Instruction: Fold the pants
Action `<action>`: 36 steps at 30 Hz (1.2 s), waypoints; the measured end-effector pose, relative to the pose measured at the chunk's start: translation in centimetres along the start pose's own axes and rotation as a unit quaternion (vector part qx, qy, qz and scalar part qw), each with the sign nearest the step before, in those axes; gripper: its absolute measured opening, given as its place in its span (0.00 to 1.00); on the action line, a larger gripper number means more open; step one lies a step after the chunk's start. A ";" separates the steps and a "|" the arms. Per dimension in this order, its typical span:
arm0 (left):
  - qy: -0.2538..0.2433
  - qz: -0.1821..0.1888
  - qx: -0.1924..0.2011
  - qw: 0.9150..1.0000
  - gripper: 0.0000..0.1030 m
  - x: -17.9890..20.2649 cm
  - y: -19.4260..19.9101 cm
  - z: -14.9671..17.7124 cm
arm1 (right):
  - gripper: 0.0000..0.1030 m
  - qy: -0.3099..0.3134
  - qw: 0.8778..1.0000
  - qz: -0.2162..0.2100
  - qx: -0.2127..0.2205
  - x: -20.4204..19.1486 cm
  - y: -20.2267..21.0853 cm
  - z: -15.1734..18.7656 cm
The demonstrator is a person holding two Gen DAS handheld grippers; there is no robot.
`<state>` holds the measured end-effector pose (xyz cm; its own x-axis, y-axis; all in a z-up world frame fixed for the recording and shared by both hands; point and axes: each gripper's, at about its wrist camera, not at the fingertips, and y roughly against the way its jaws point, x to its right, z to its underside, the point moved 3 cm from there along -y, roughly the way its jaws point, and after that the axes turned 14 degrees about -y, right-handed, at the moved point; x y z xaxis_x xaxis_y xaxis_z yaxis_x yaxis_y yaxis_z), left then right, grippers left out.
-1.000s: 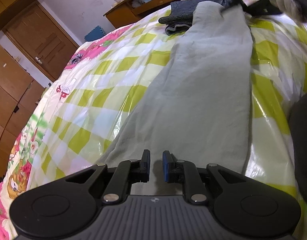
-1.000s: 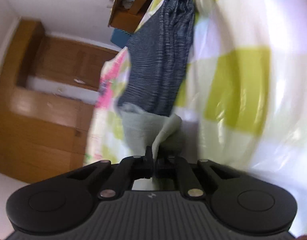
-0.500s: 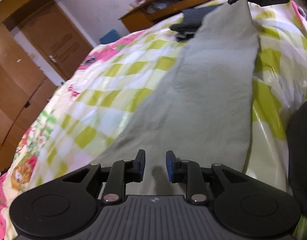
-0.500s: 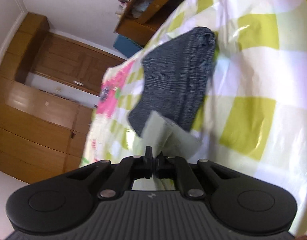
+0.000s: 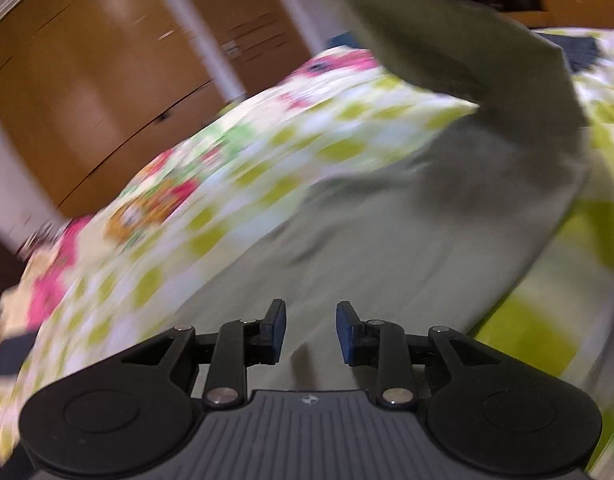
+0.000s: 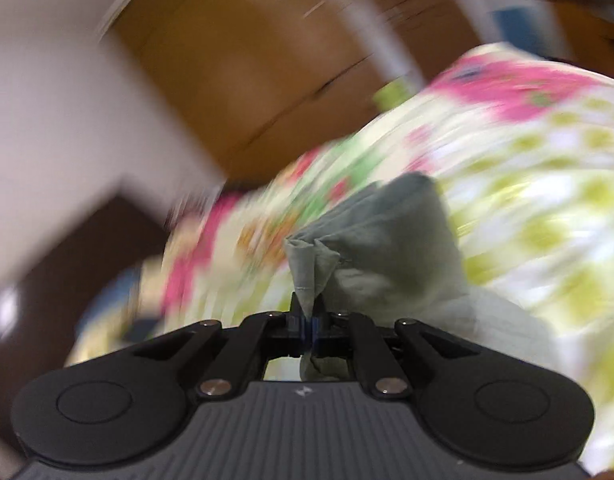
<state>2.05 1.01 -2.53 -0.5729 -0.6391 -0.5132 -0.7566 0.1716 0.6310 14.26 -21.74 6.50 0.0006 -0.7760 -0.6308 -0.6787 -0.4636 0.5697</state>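
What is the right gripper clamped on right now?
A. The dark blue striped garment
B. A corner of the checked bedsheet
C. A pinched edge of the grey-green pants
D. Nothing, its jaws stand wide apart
C: in the right wrist view the right gripper has its jaws shut on a bunched fold of the grey-green pants, which rises clear of the checked bedsheet.

Grey-green pants (image 5: 407,248) on checked bedspread, far end lifted, folding over (blurred).
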 end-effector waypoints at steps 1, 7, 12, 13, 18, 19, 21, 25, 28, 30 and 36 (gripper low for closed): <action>0.015 -0.014 -0.010 1.000 0.42 -0.9 0.4 1.1 | 0.05 0.025 0.999 -0.004 -0.030 -1.8 -2.4 1.8; 0.070 -0.059 -0.027 0.995 0.43 -4.0 3.0 5.1 | 0.05 0.183 0.971 0.000 -0.153 -10.1 -12.8 13.8; 0.080 -0.072 -0.018 0.994 0.44 -5.1 4.6 6.6 | 0.05 0.265 0.947 0.023 -0.178 -12.2 -13.7 18.7; 0.084 -0.072 -0.017 0.994 0.44 -5.2 4.9 7.0 | 0.05 0.258 0.950 0.025 -0.174 -12.1 -13.7 18.5; 0.104 -0.074 -0.016 0.992 0.44 -5.8 5.9 8.5 | 0.05 0.212 0.968 0.023 -0.133 -13.3 -13.6 15.6; 0.110 -0.075 -0.015 0.991 0.44 -5.9 6.1 8.7 | 0.05 0.216 0.968 0.017 -0.122 -13.7 -13.5 15.4; 0.118 -0.080 -0.015 0.990 0.44 -6.4 6.4 9.2 | 0.05 0.235 0.965 0.001 -0.116 -14.7 -13.5 15.8; 0.121 -0.088 -0.019 0.988 0.45 -6.7 7.3 10.0 | 0.06 0.320 0.932 0.001 -0.169 -15.4 -15.0 20.4; 0.123 -0.092 -0.030 0.988 0.45 -6.3 8.0 10.7 | 0.09 0.323 0.919 0.010 -0.226 -14.1 -16.2 22.7; 0.125 -0.092 -0.035 0.987 0.45 -6.3 8.0 10.8 | 0.10 0.313 0.921 0.003 -0.230 -13.6 -16.1 23.2; 0.105 -0.092 -0.037 0.989 0.45 -6.2 8.5 10.5 | 0.11 0.315 0.925 -0.006 -0.212 -14.1 -16.0 23.2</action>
<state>-4.14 14.28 -0.05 -0.3430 -0.7972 -0.4968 -0.8126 -0.0135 0.5826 8.05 6.59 -5.94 0.5247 -0.8027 -0.2834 -0.3261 -0.4970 0.8041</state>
